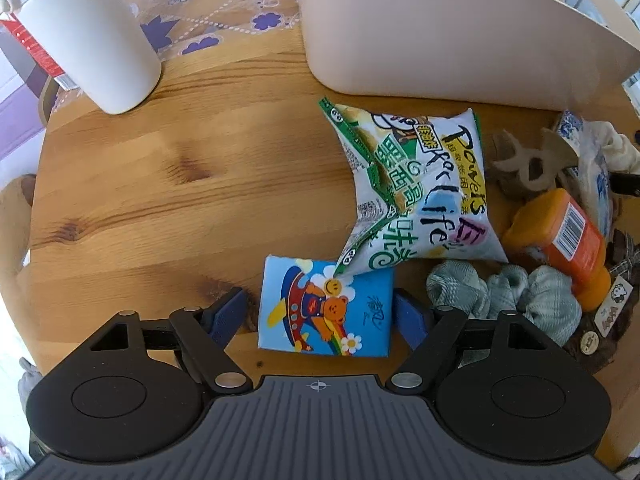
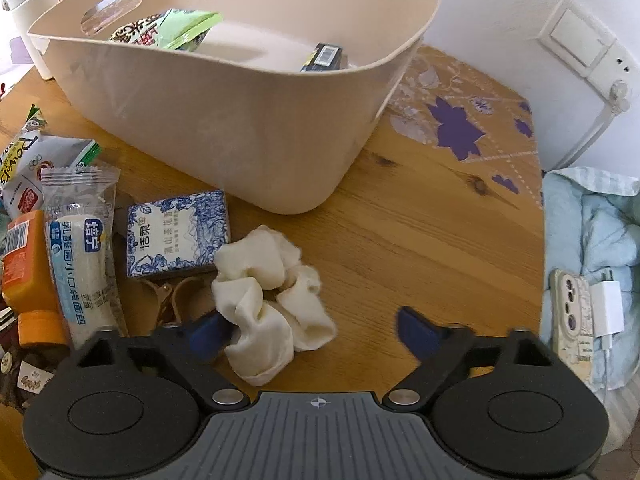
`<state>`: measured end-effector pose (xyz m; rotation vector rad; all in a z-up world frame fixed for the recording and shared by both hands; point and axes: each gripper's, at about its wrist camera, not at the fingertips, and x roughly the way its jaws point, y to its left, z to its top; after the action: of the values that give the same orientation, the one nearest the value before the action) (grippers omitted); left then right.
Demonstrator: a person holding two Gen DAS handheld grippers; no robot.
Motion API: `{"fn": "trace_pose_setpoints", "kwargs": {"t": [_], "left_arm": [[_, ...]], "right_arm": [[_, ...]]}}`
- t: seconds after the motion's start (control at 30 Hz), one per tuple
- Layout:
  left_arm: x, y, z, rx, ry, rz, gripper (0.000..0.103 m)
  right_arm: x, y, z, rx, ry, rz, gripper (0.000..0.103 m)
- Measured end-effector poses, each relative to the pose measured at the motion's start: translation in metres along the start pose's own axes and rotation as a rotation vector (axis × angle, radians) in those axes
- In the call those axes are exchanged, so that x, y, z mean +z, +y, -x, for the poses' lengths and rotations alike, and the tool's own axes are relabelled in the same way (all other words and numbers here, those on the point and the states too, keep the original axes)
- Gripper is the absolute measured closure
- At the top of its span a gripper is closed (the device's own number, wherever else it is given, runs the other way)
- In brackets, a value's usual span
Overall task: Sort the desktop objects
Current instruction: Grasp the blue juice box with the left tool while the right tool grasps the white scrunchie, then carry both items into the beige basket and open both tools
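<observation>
One blue tissue pack [image 1: 325, 307] lies on the bench [image 1: 160, 200] between the spread left hand-held gripper [image 1: 320, 314], one cream scrunchie [image 2: 266, 300] between the spread right hand-held gripper [image 2: 316, 330], one beige basket [image 2: 240, 120] beyond both.

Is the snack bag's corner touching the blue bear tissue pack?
Touching. The left wrist view shows the snack bag with its lower green corner lying over the blue bear tissue pack, no gap visible.

The puffed snack bag [image 1: 424, 196] reads "Powers" and "for life" in black hand-lettering, with green Chinese characters beside them. The blue-and-white tissue pack [image 2: 178, 234] carries "洁柔". The clear bread wrapper [image 2: 82, 248] reads "乳酸菌小口袋面包". The orange bottle [image 1: 560, 240] bears a barcode, digits unreadable.
</observation>
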<state>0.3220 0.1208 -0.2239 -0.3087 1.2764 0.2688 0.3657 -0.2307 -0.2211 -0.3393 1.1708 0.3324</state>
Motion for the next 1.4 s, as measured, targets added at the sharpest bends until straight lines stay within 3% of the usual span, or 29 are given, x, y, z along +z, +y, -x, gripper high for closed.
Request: {"fn": "trace_pose_setpoints", "kwargs": {"t": [0.1, 0.13, 0.17, 0.2, 0.23, 0.33, 0.6, 0.87, 1.13, 1.4], "left_arm": [[0.0, -0.001, 0.001, -0.004, -0.008, -0.006, 0.029], [-0.001, -0.001, 0.002, 0.003, -0.019, 0.071, 0.031], [-0.002, -0.001, 0.002, 0.002, -0.023, 0.068, 0.035], [-0.003, 0.0, 0.003, 0.002, -0.027, 0.071, 0.038], [-0.003, 0.001, 0.004, 0.0, -0.026, 0.075, 0.038], [-0.005, 0.003, 0.005, 0.001, -0.024, 0.082, 0.039], [-0.022, -0.002, 0.017, -0.019, -0.045, 0.088, 0.039], [-0.022, 0.017, 0.053, 0.012, -0.149, 0.136, 0.039], [0.01, 0.035, 0.099, 0.052, -0.275, 0.18, 0.039], [0.067, 0.043, 0.129, 0.072, -0.381, 0.205, 0.039]], "right_arm": [[-0.002, 0.002, 0.0, 0.016, 0.0, -0.003, 0.029], [-0.002, 0.002, 0.001, 0.022, -0.001, -0.01, 0.035], [-0.002, 0.002, 0.002, 0.034, -0.006, -0.016, 0.04], [-0.003, 0.002, 0.004, 0.045, -0.009, -0.02, 0.05], [-0.003, 0.002, 0.005, 0.056, -0.01, -0.024, 0.067], [-0.004, 0.005, 0.008, 0.068, 0.001, -0.021, 0.083], [-0.012, 0.002, 0.035, 0.115, -0.045, -0.058, 0.086], [-0.014, -0.017, 0.081, 0.117, -0.134, -0.053, 0.086], [0.007, -0.03, 0.123, 0.096, -0.214, -0.029, 0.086], [0.051, -0.034, 0.138, 0.067, -0.294, -0.028, 0.086]]}}
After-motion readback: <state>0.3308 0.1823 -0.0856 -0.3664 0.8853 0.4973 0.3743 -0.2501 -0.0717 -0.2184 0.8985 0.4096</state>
